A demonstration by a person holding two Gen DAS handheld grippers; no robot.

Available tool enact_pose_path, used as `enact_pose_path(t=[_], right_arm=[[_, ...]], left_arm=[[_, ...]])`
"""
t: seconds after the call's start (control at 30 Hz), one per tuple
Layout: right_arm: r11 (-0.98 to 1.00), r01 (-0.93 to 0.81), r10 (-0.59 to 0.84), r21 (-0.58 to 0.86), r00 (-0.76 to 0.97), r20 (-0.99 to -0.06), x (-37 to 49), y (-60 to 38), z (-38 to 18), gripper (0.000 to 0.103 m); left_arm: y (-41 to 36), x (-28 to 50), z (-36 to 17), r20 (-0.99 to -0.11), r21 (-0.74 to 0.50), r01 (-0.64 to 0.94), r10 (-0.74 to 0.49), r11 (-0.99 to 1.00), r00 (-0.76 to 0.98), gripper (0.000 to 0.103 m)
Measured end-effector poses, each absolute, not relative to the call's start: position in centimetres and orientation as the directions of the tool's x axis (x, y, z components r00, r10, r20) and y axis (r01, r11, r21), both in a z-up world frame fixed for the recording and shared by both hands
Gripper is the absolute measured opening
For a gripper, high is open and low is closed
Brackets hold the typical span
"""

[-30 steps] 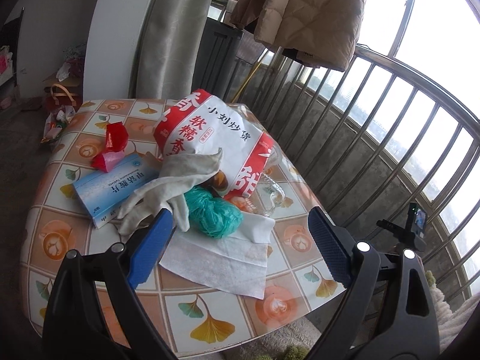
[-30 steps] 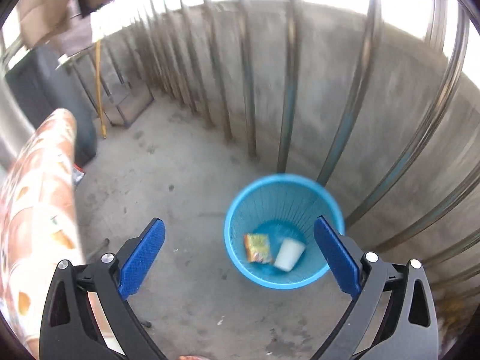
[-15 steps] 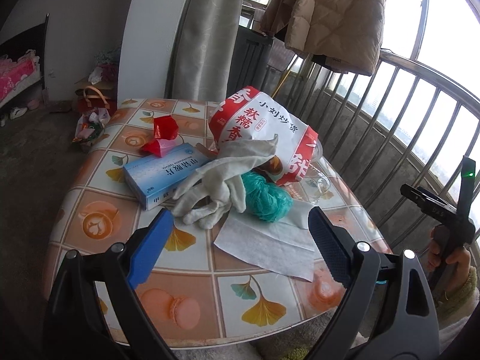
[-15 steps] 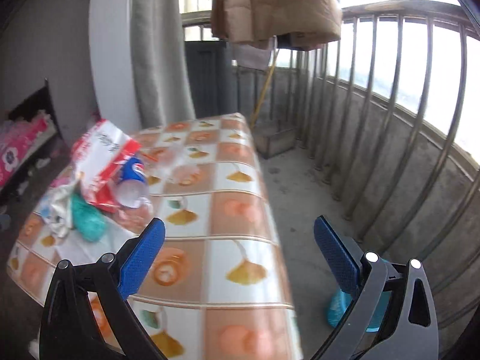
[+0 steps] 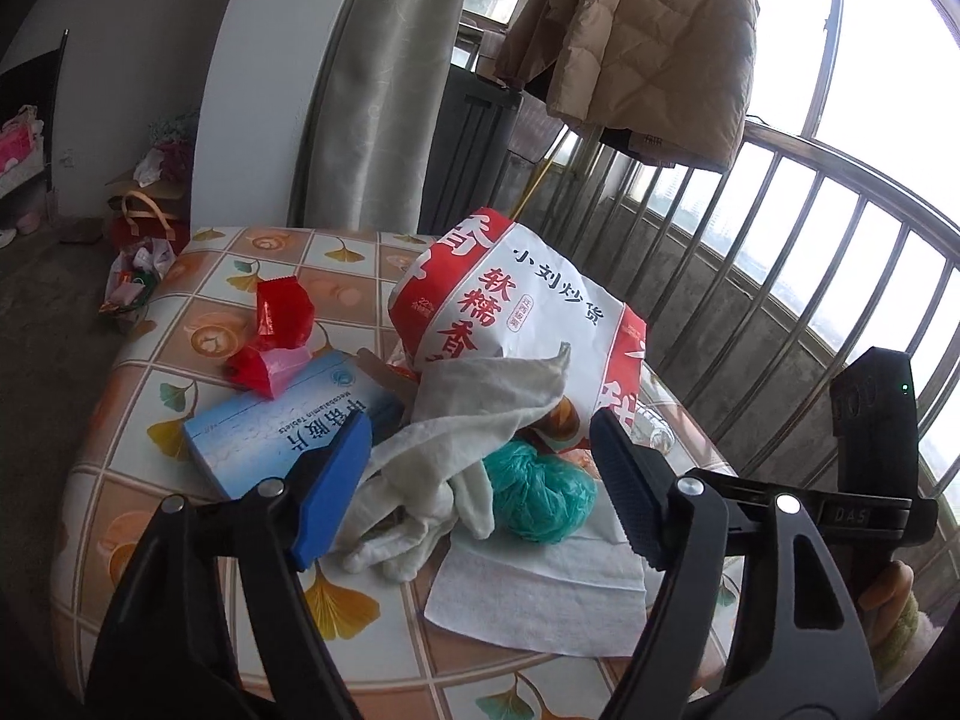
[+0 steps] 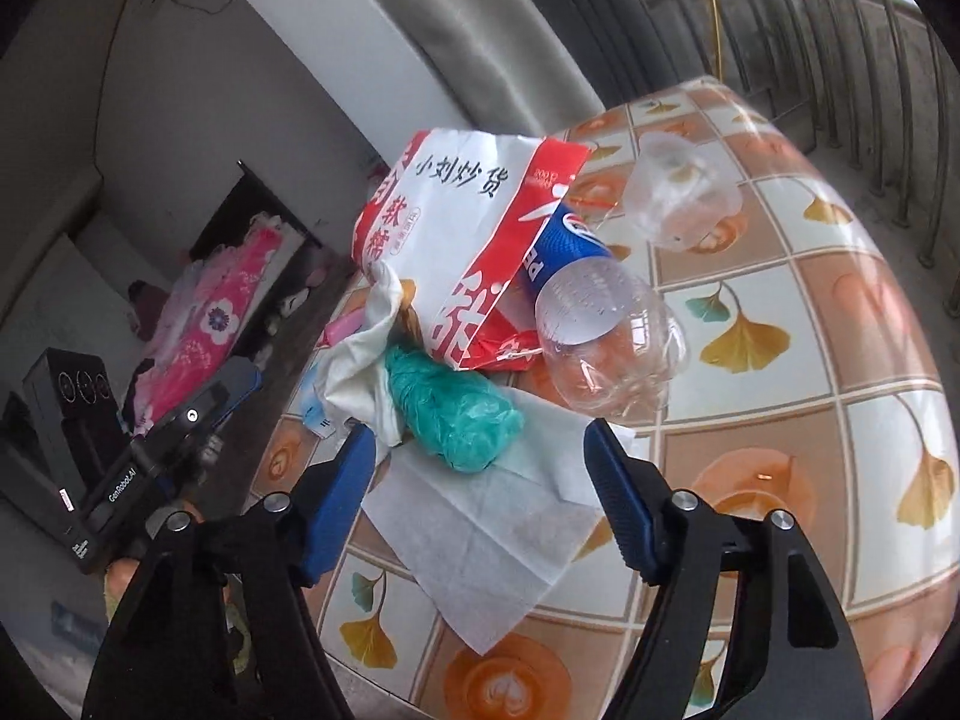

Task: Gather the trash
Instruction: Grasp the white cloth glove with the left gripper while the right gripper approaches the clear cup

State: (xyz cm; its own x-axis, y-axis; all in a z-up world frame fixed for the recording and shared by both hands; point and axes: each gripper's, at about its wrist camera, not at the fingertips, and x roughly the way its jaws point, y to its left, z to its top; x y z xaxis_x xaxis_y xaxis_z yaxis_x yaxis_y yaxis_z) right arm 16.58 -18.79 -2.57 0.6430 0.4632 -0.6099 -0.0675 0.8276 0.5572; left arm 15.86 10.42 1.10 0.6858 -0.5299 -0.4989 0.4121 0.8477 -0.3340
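The tiled bench (image 5: 198,324) carries nearly all the trash, so most of the collecting looks left to do. Largest is the red-and-white snack bag (image 5: 516,312), then the white tissue sheet (image 6: 480,516), the blue box (image 5: 282,426), the clear bottle (image 6: 606,324), the white glove (image 5: 456,438) and the green crumpled bag (image 6: 450,414). Left gripper (image 5: 480,492) and right gripper (image 6: 480,492) hover, jaws apart, empty.

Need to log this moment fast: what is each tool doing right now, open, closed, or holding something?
Left tool: open, holding nothing.
Right tool: open, holding nothing.
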Motion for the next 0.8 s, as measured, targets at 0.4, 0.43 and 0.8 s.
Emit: enact_pose_path(t=[0.4,0.43,0.8], right_arm=[[0.839,-0.047,0.443,0.542,0.638,-0.630,17.7,-19.1,-2.1,0.056],[0.849,-0.037,0.420,0.527,0.652,-0.631,17.5,-19.5,-1.7,0.056],[0.924,0.057,0.227,0.378,0.716,-0.661,19.4,-23.7,0.9,0.065]], left_arm=[[8.3,18.7,-1.4,-0.599,-0.221,0.471,-0.500,0.854,0.625,0.050],[8.2,18.8,-1.6,-0.608,-0.207,0.471,-0.490,0.858,0.625,0.045],[8.6,18.7,-1.9,-0.620,-0.235,0.476,-0.507,0.848,0.598,0.011]])
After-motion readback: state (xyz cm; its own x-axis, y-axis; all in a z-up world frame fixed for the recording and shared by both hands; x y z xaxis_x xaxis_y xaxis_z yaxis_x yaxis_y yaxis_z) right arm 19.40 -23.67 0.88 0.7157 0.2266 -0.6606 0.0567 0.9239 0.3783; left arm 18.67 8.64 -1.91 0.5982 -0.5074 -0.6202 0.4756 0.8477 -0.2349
